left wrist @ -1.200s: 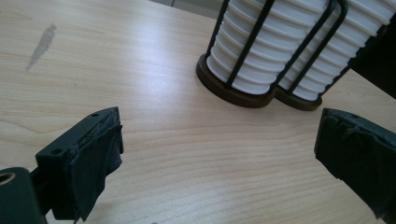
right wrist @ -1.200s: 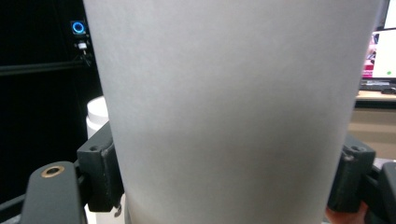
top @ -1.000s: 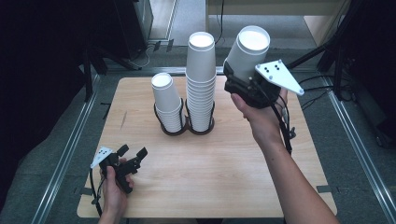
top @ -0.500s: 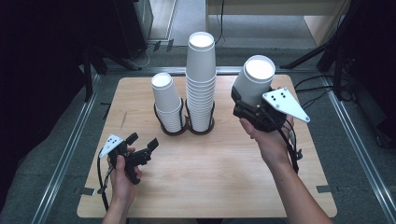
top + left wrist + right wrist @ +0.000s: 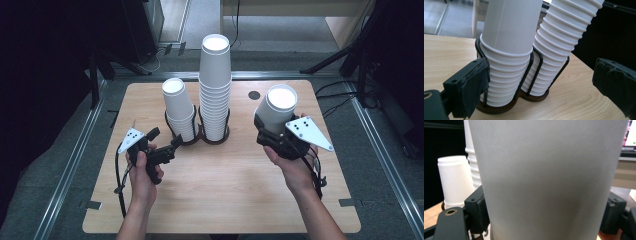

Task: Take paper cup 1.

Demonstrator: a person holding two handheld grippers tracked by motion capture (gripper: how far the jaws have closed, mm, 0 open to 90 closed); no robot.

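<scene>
The right tool (image 5: 274, 131) grips one upturned cup (image 5: 276, 111) above the bench (image 5: 225, 190), right of the two stacks (image 5: 215, 90), while the left tool (image 5: 165, 145), jaws wide and empty, nears the short stack (image 5: 506, 62); judging by that, next is bracing it.

My left gripper (image 5: 162, 141) sits low at the table's left, jaws spread wide, aimed right and away from me. My right gripper (image 5: 272, 134) hangs above the table's right side, jaws clamped on a cup (image 5: 276, 107), my hand (image 5: 295, 167) gripping from below
</scene>
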